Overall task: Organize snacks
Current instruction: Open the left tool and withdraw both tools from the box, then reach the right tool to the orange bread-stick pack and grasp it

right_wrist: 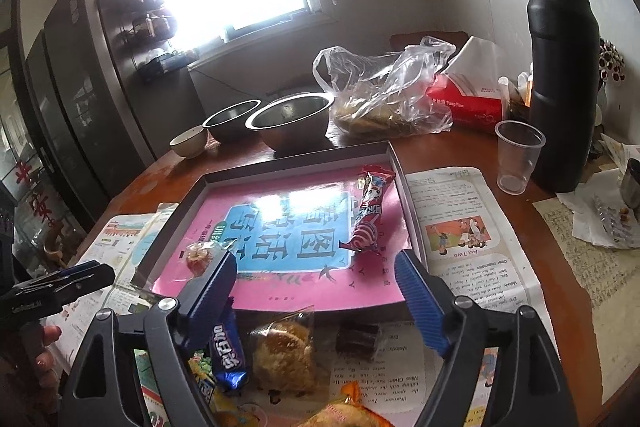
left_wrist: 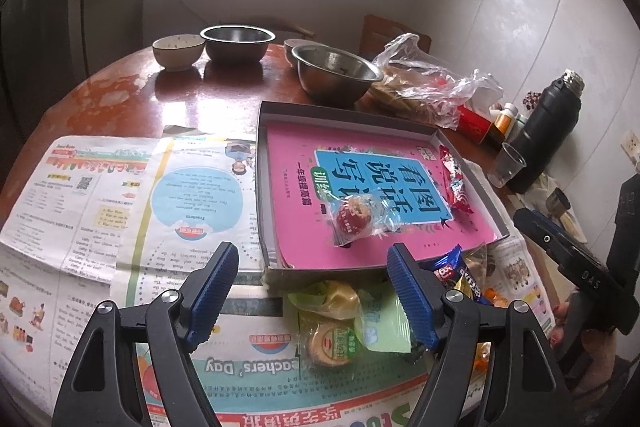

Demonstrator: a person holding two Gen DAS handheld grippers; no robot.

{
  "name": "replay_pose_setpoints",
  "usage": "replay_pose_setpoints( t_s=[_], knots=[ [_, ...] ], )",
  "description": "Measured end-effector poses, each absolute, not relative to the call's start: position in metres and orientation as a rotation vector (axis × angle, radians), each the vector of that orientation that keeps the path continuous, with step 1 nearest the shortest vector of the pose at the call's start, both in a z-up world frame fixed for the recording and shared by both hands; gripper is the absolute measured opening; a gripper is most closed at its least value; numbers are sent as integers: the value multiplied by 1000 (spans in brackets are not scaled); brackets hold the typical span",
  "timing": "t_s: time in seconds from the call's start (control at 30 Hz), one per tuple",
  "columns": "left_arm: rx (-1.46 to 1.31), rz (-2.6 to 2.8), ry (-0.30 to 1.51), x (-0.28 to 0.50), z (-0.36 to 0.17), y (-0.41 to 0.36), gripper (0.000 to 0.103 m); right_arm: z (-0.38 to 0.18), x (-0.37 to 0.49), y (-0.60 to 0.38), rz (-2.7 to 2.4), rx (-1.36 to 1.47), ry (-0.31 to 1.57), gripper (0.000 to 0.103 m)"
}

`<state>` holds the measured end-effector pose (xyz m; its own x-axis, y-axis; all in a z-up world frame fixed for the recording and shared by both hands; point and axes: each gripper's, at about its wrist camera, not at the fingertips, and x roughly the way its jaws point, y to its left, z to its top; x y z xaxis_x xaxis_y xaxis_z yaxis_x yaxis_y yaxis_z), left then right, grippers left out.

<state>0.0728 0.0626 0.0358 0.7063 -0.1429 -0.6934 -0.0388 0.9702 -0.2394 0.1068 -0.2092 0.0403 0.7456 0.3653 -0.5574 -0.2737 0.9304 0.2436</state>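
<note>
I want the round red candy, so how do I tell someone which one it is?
Find the shallow grey box holding a pink book. Two snacks lie on it. The round red candy sits in clear wrap; the long red wrapper is stick-shaped.

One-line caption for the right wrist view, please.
Open right gripper hovers over wrapped snacks before a shallow box already holding a red candy stick.

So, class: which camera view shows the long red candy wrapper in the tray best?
The right wrist view: the red candy wrapper lies near the centre, full length, unobstructed. The left wrist view shows it smaller, off near the tray's right wall.
</note>
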Motion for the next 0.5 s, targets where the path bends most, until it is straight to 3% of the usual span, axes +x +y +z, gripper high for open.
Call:
replay_pose_setpoints(
  t_s=[0.5],
  knots=[
    [-221,-70,804,61,33,60,78,43,88,-209,360,141,645,83]
  ],
)
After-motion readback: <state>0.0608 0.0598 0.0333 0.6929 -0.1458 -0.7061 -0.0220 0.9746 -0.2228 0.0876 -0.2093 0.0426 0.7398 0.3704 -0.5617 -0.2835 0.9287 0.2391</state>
